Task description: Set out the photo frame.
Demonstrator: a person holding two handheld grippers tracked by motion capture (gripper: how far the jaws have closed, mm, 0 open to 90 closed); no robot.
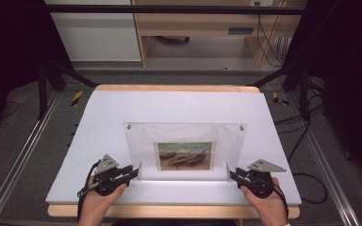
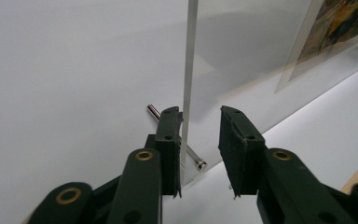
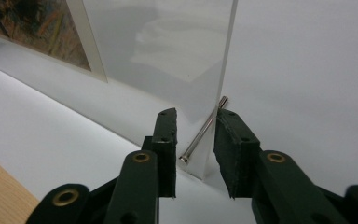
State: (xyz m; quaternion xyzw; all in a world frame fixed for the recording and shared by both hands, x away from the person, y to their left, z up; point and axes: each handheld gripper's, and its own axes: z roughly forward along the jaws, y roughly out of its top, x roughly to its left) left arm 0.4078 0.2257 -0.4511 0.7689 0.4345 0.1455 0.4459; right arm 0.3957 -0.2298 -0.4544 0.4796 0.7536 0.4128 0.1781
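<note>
Both claws sit at the near end of the white board (image 1: 179, 106), one at each lower corner of the clear acrylic frame (image 1: 184, 136), and neither has closed yet. In the left gripper view the left gripper (image 2: 200, 135) is spread, the frame's edge (image 2: 189, 70) standing between its jaws and hard against the left-hand one, the other jaw well apart; a steel pin (image 2: 196, 161) pokes through the panel just beyond the fingertips. In the right gripper view the right gripper (image 3: 196, 135) is likewise spread — the panel's corner (image 3: 223, 70) lies in the gap, nearer the right-hand jaw, with a second pin (image 3: 205, 130) slanting between the two jaws. So the approach looks done and the squeeze and any lift are left, as I judge it. Farther out from the claws, the frame stands tilted with a painted print (image 1: 185, 155) of boats inside, and two small fittings mark its top corners (image 1: 129, 126). Whether the jaw pads touch the acrylic on the right I cannot tell; the frame's foot is lost in glare and the print is cropped in both gripper views.
</note>
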